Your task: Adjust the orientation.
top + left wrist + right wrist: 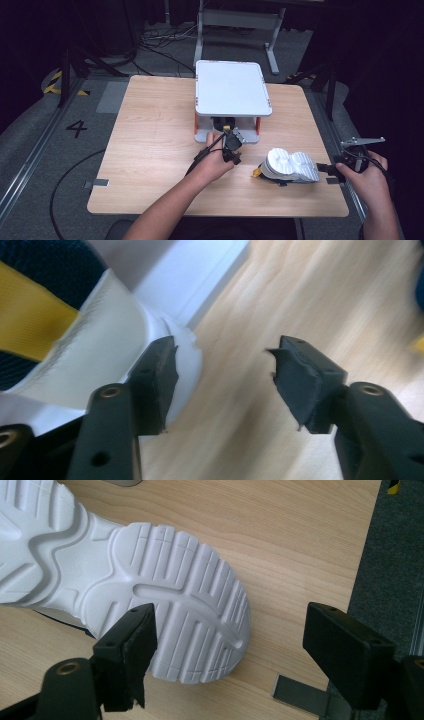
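Resting place: a shoe (290, 166) lies on its side on the worktop (150, 150), near the right front corner, its white ridged sole (165, 610) turned up.
Rack: a white two-level shoe rack (232, 90) stands at the far middle of the worktop, with a flat white top and a low shelf held on orange-red posts.
Rack contents: a second shoe (75, 340), dark blue with a yellow band and a white sole, sits in the low shelf under the top; in the high view just a dark and yellow bit of it shows at the shelf's front edge.
Left hand-held gripper (231, 142): it points away from the person into the shelf opening, with the forearm crossing the worktop from the near edge.
Left jaws: roughly half open; in the left gripper view one pad (160, 375) lies against the white rim of the shoe on the shelf, the other stands apart over bare wood, so nothing is clamped.
Right hand-held gripper (334, 169): held at the right edge of the worktop, pointing left toward the sole of the lying shoe.
Right jaws: wide apart, one pad in front of the sole's toe end, the other over bare wood; no grip.
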Demonstrator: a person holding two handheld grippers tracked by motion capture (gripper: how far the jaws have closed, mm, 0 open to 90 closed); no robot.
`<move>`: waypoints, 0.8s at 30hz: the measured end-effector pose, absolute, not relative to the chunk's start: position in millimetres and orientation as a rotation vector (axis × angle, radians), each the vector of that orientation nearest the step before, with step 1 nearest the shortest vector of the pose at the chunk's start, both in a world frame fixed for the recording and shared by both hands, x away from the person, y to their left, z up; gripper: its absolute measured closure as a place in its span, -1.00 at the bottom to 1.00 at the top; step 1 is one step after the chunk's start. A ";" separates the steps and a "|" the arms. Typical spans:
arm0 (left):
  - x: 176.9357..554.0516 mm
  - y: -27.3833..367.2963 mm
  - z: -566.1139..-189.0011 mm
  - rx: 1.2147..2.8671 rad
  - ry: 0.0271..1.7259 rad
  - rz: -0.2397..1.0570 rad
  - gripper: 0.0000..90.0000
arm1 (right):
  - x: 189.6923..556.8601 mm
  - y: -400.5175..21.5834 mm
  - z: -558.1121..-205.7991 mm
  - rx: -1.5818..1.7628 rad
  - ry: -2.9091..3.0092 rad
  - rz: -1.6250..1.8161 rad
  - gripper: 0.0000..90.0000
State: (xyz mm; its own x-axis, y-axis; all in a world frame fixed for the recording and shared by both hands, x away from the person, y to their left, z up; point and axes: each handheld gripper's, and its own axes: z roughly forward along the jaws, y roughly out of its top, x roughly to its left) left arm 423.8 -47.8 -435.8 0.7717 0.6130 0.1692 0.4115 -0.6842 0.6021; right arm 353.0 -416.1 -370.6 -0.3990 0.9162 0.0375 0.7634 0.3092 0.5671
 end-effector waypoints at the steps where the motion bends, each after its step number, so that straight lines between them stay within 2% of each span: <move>1: 423.0 -45.8 -431.1 2.431 0.787 0.500 0.00 | 352.7 -417.4 -371.4 1.522 2.288 0.741 -0.50; 6: 427.9 -49.1 -431.6 2.412 0.771 0.494 0.02 | 351.8 -418.4 -372.9 1.529 2.289 0.736 -0.50; 10: 437.2 -60.9 -443.7 2.414 0.664 0.498 0.04 | 349.4 -417.4 -373.2 1.522 2.294 0.734 -0.50; 14: 450.9 -71.0 -453.1 2.385 0.577 0.579 0.00 | 347.2 -419.0 -372.1 1.527 2.285 0.735 -0.50; 19: 467.9 -69.7 -457.2 2.357 0.623 0.657 0.02 | 346.4 -421.1 -372.9 1.529 2.286 0.736 -0.50; 24: 453.1 -63.0 -449.5 2.358 0.685 0.610 -0.16 | 346.0 -421.5 -372.6 1.521 2.288 0.738 -0.50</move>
State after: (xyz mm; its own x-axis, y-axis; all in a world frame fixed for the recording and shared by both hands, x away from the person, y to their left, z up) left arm 453.1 -63.0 -449.5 0.7609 0.5973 0.2534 0.3202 -0.6854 0.6540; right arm 346.0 -421.5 -372.6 -0.3972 0.9170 0.0368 0.7656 0.3089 0.5643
